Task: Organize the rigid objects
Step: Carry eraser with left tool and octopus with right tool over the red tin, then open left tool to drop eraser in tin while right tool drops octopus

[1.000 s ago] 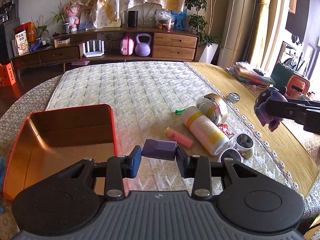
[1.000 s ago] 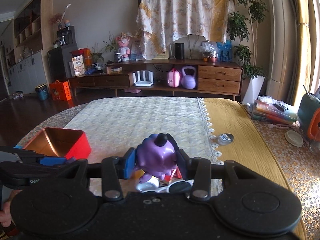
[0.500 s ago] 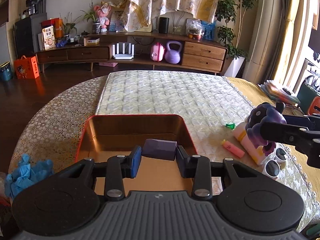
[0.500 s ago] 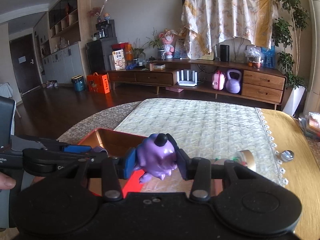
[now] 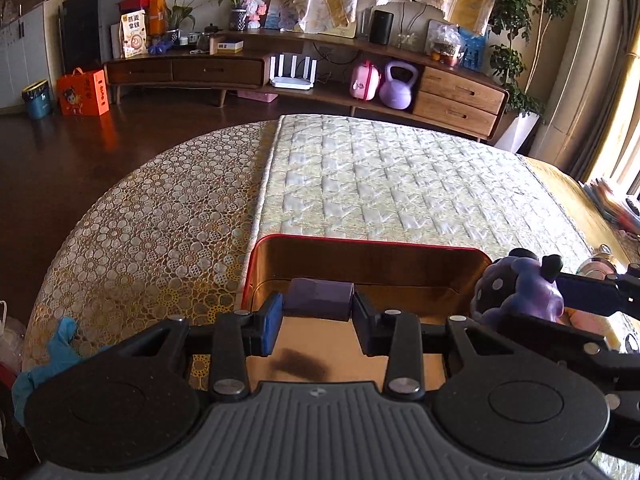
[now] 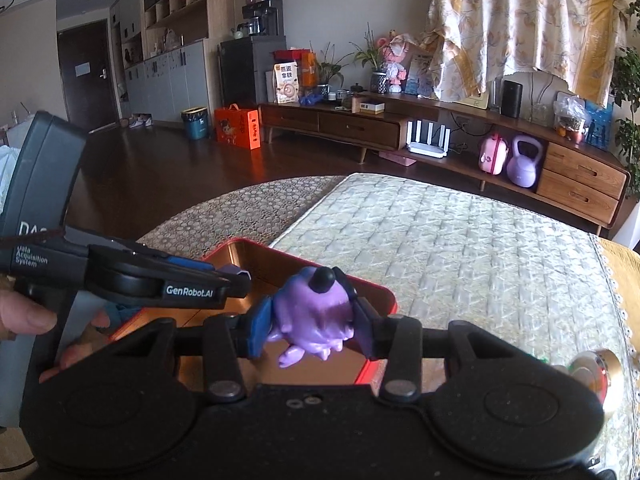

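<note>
My left gripper is shut on a small purple block and holds it above the inside of the red tin box with a copper lining. My right gripper is shut on a purple toy figure over the box's right rim. The figure also shows in the left wrist view at the box's right edge. The left gripper shows in the right wrist view above the box, with the block just visible at its tip.
The box sits on a quilted mat on a round table with a lace cloth. A blue glove lies at the table's left edge. A round gold tin and a pink item lie right of the box.
Both grippers have swung left from the pile of objects to the red box, each still holding its object. The box now lies directly under the left gripper.
</note>
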The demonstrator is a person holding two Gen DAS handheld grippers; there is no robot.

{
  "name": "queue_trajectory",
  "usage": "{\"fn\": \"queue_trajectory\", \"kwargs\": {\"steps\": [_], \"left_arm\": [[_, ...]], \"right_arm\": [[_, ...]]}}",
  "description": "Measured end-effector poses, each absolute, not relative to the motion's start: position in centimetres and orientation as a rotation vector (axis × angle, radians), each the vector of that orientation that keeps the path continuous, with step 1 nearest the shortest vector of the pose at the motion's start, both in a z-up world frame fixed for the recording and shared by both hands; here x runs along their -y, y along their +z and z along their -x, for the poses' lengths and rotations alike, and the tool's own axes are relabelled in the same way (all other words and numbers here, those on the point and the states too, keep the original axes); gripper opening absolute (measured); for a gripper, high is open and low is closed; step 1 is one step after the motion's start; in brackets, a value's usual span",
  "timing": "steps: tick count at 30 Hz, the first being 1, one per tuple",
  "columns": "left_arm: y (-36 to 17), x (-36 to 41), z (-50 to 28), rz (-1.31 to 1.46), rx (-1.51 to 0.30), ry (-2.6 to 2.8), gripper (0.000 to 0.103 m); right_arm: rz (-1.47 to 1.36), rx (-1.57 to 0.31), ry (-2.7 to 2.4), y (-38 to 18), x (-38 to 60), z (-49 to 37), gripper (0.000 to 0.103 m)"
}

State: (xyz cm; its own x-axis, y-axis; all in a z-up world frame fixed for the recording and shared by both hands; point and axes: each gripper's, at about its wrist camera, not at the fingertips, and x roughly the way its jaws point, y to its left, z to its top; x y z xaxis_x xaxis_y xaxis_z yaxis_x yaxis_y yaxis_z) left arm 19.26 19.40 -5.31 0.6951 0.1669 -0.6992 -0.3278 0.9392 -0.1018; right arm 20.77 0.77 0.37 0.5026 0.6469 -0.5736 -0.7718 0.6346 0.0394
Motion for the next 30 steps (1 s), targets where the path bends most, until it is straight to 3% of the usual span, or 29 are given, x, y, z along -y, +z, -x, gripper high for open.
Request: {"fn": "queue_trajectory", "kwargs": {"steps": [25, 30], "left_arm": [[-7.5, -18.6, -23.0, 0.127, -0.834, 0.215, 0.037], [-7.7, -18.1, -23.3, 0.08, -0.841, 0.23, 0.037]], "right_arm": [[0.498, -0.591, 0.845, -4.1, -6.5, -21.7, 0.043], [0.473, -0.588, 0.85, -3.4, -5.4, -21.2, 0.047]]}}
